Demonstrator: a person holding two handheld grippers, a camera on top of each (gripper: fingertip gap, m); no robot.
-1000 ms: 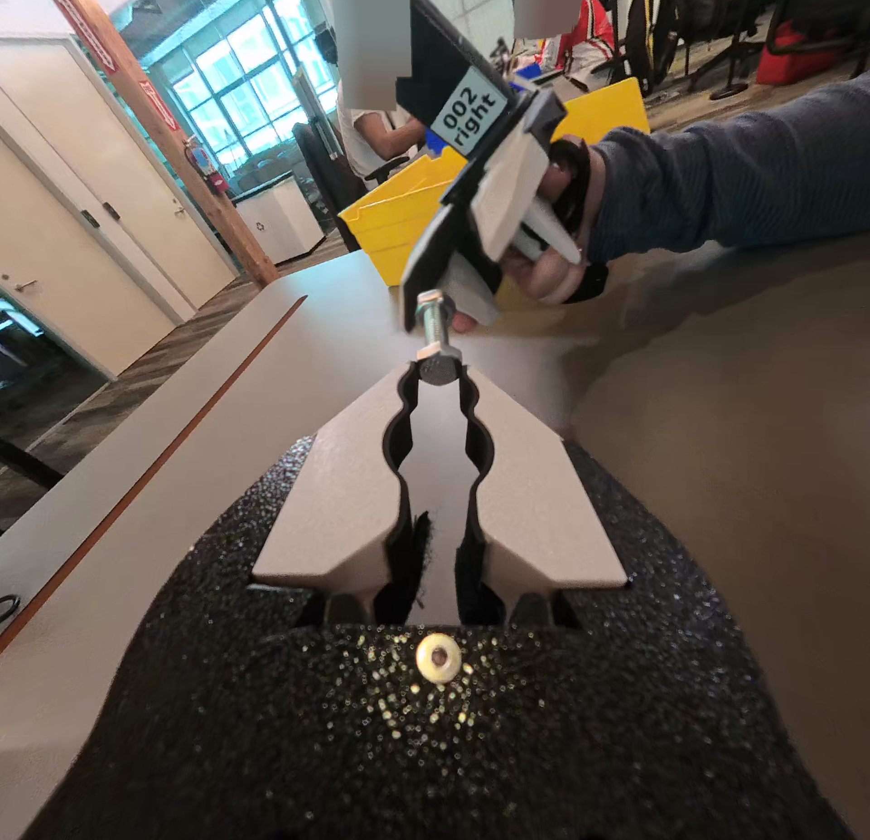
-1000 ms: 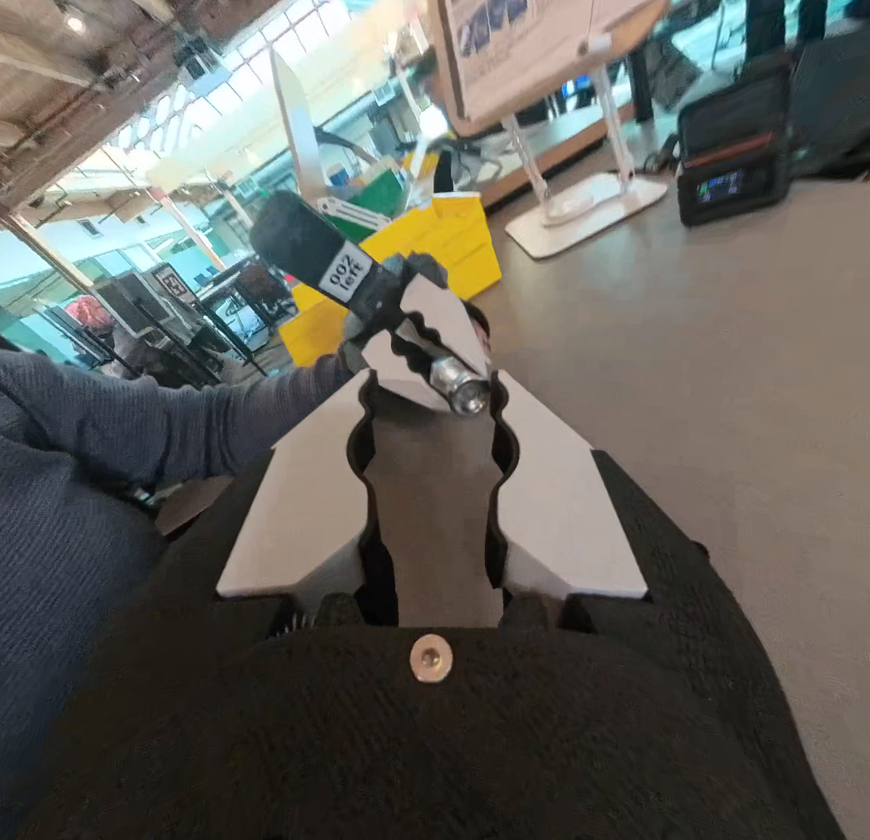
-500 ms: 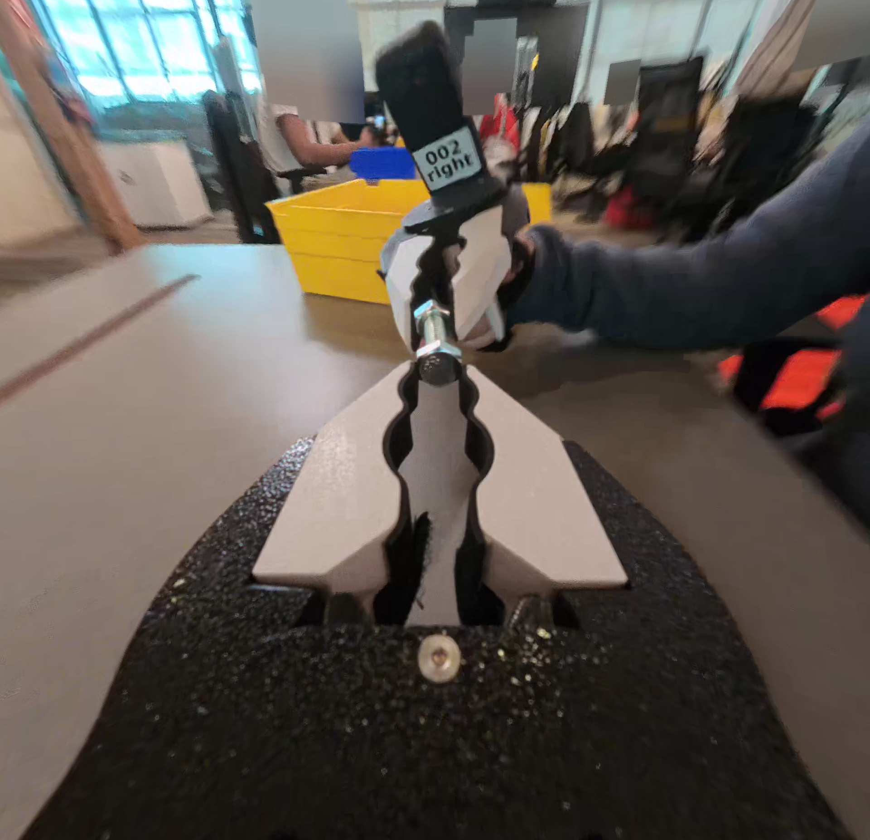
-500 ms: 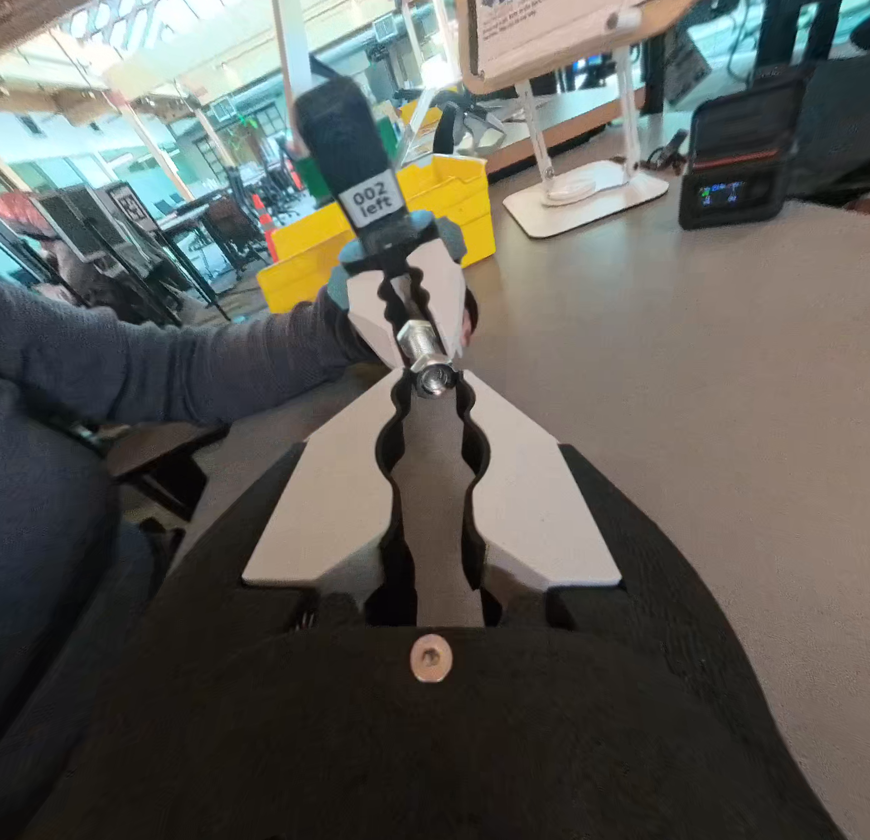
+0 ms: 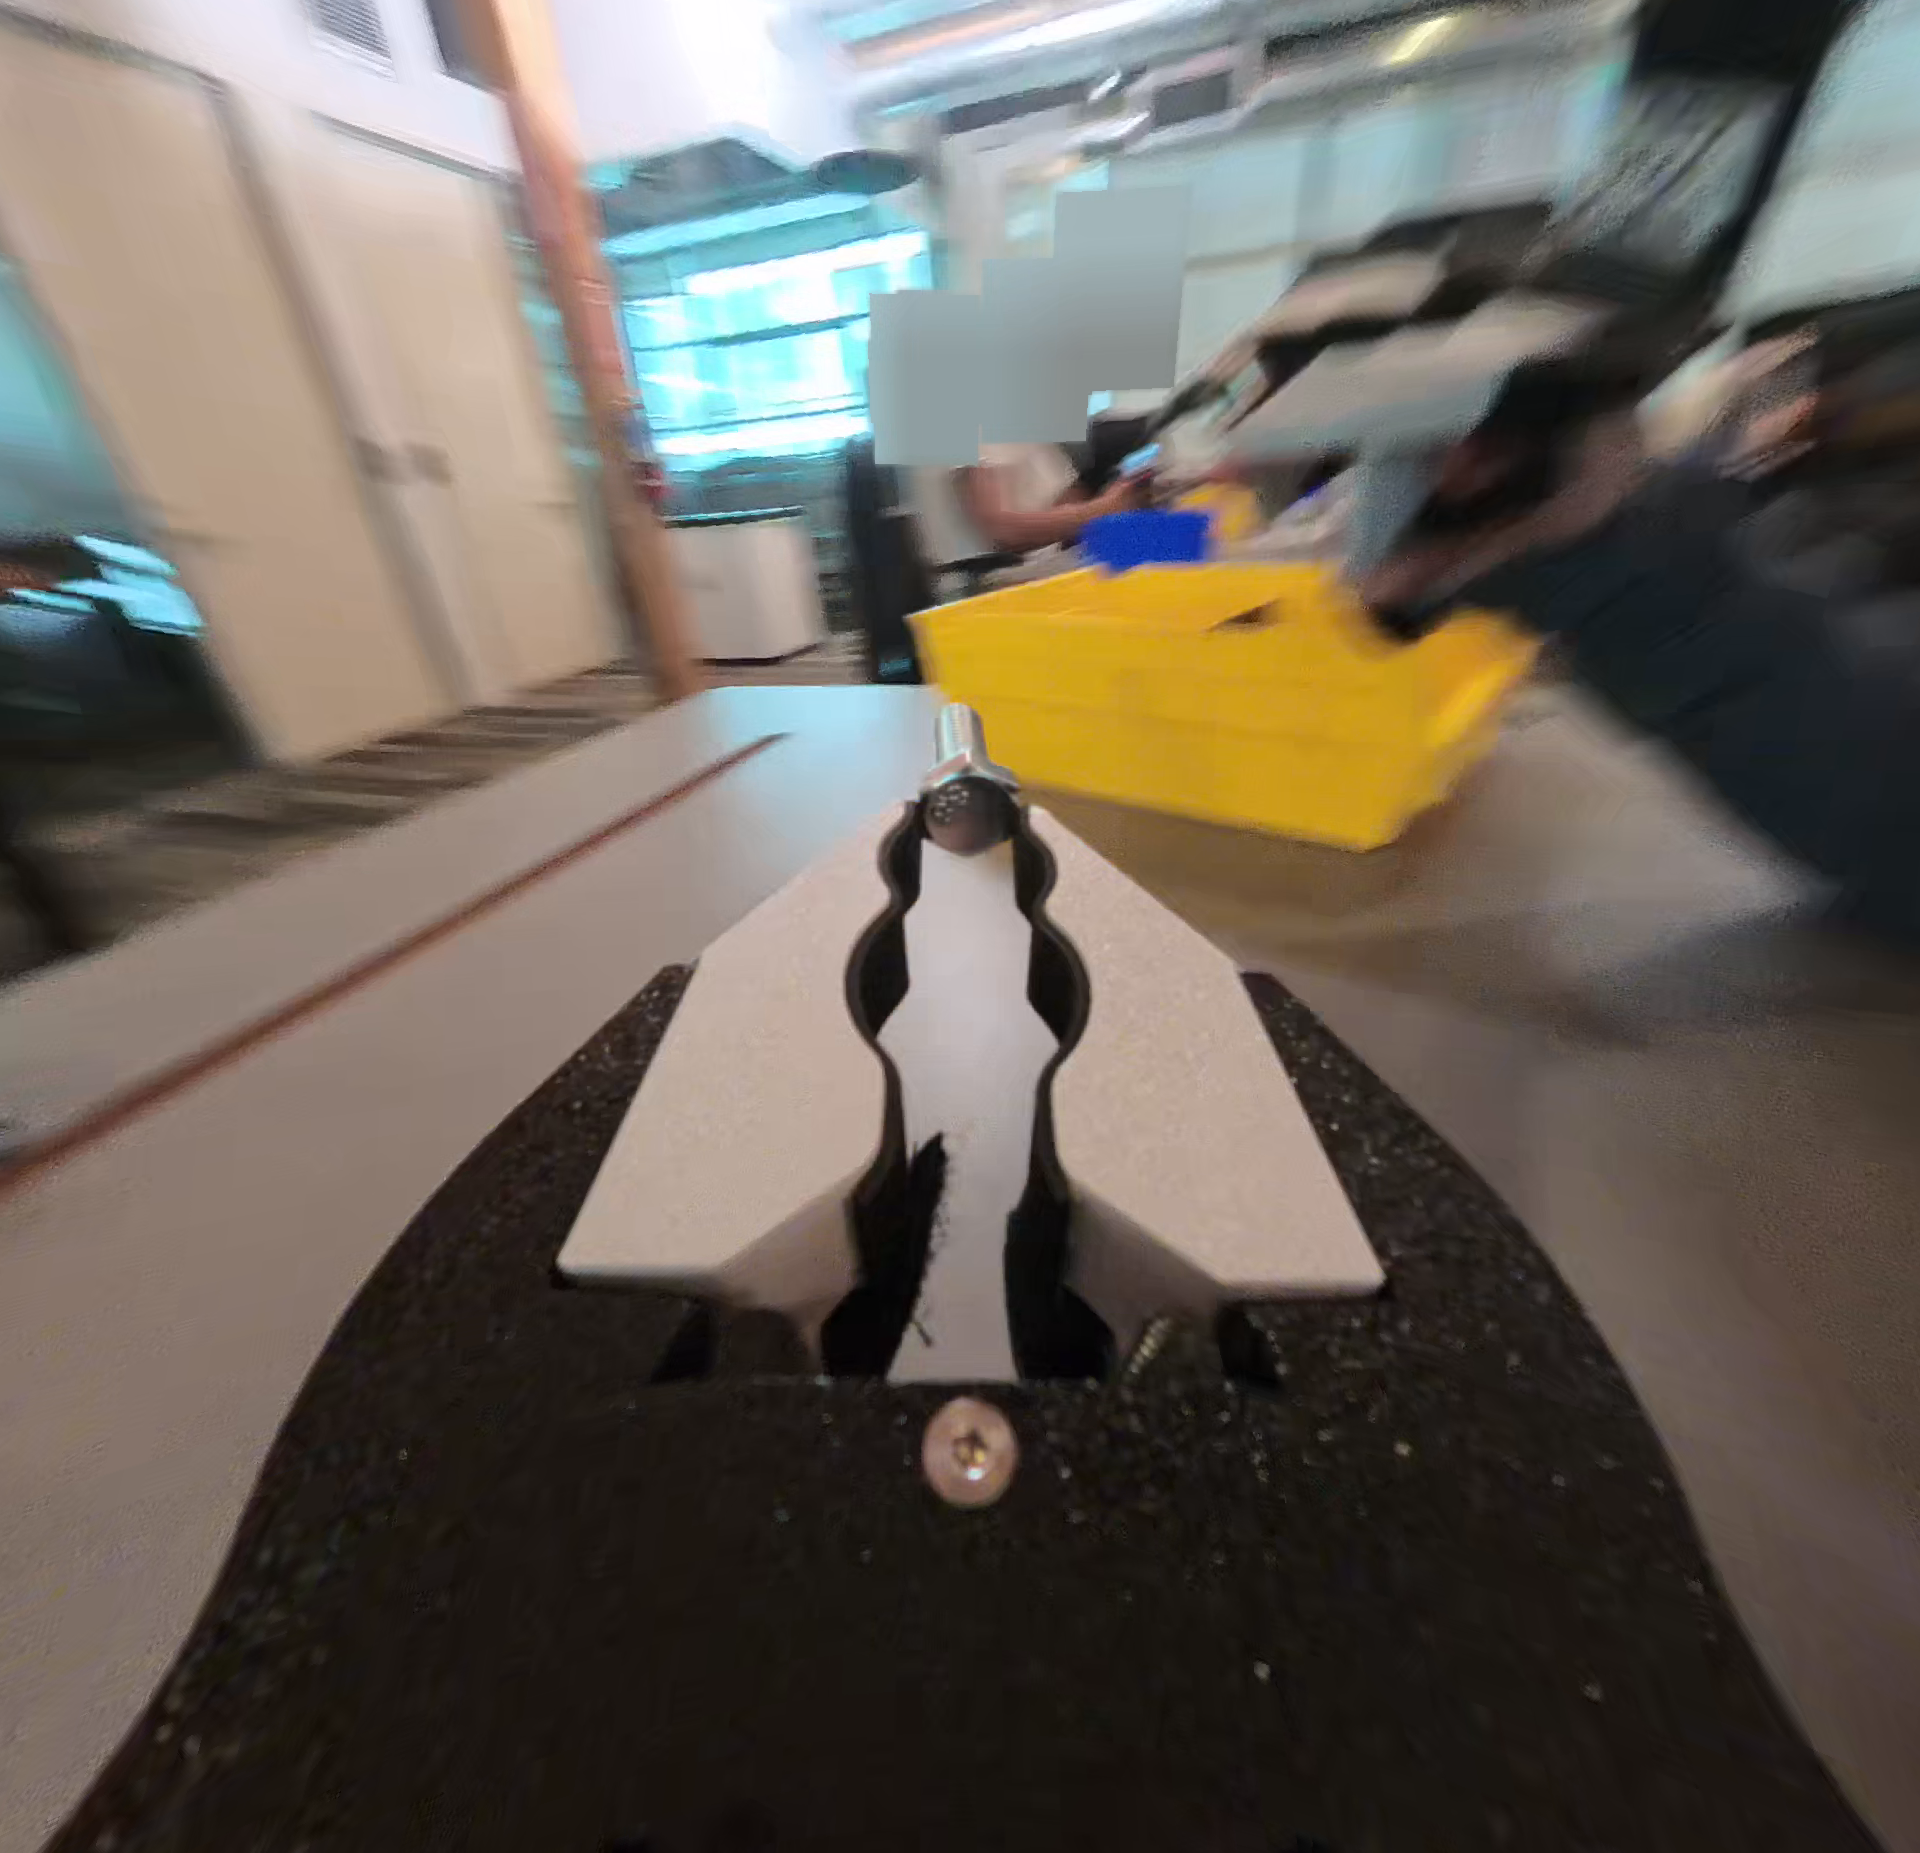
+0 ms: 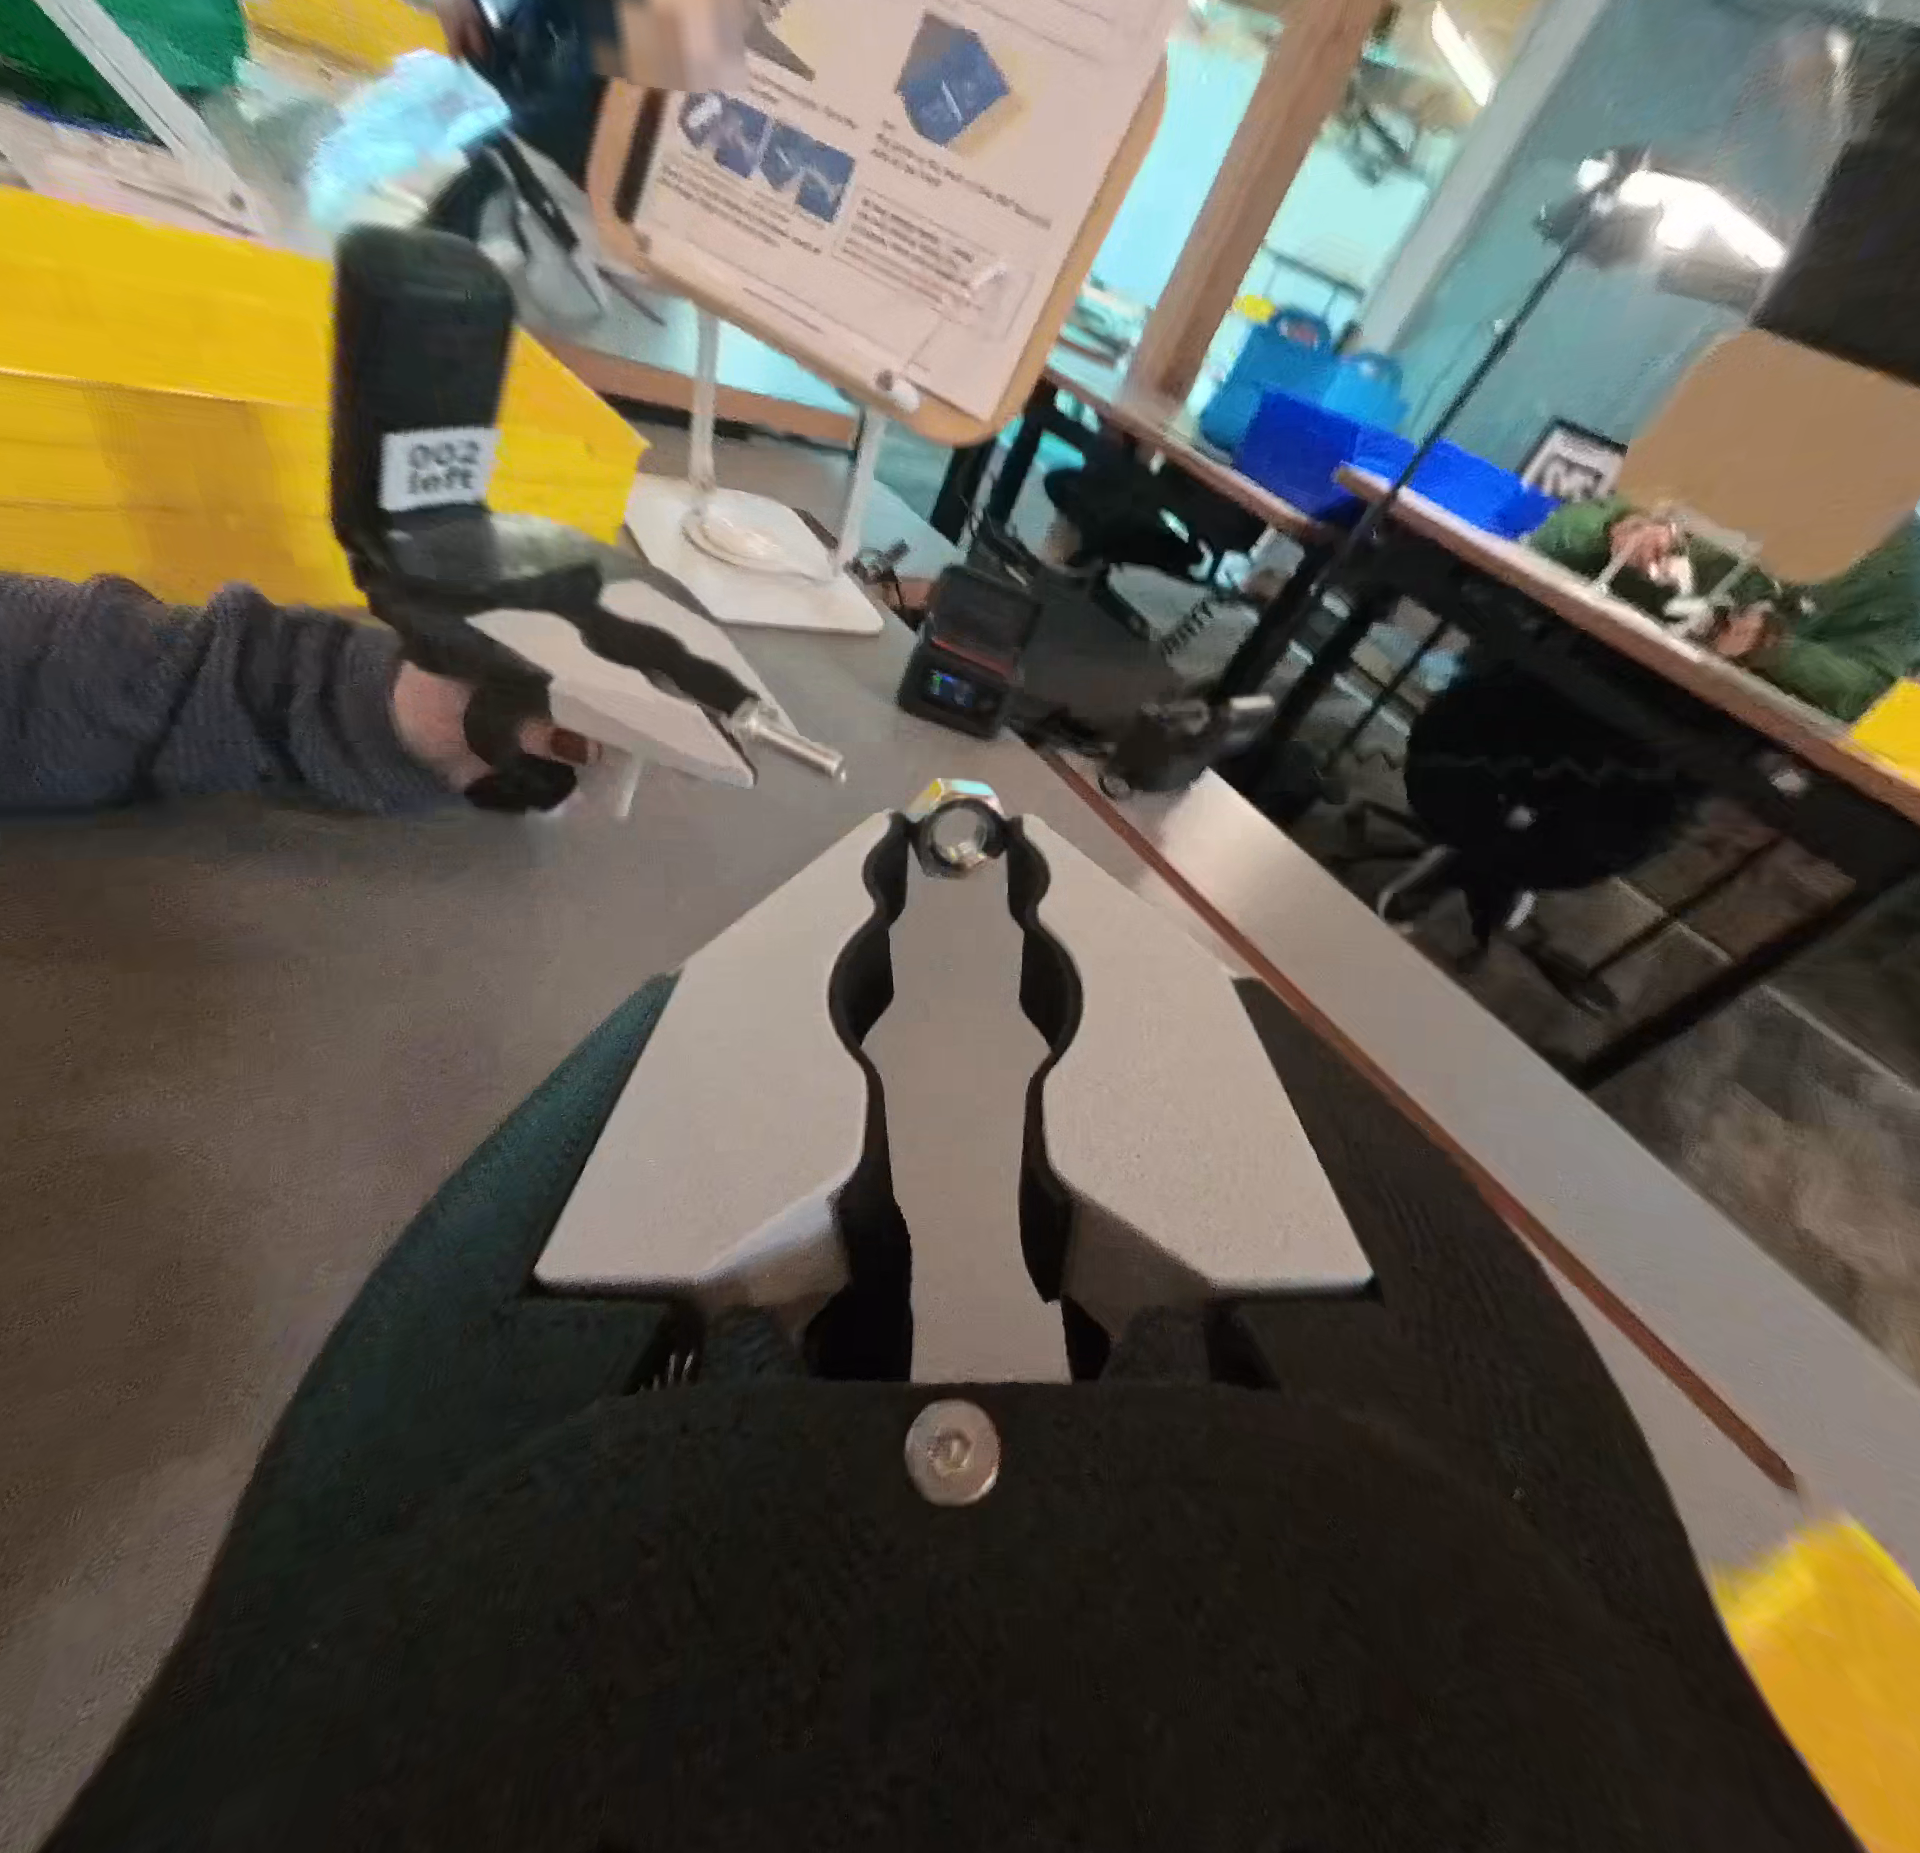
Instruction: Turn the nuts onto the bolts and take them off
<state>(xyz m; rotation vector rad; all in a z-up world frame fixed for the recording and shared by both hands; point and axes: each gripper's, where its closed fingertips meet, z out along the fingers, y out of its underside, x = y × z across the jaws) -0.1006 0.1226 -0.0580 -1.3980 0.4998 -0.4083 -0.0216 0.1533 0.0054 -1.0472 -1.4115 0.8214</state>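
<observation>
My left gripper is shut on the hex head of a steel bolt, whose bare shank points forward over the grey table. My right gripper is shut on a steel nut, its hole facing the camera. In the right wrist view the left gripper shows to the left with the bolt sticking out of its tips, a short gap from the nut. In the left wrist view the right gripper is a blurred shape at the upper right.
A yellow bin stands on the table behind the bolt. In the right wrist view a sign on a white stand, a small black device and another yellow bin stand farther back. The table edge runs along the right.
The nut has come off the bolt. The two grippers, joined tip to tip before, have pulled apart: the right one holds the nut alone and has swung right; the bolt shank is bare.
</observation>
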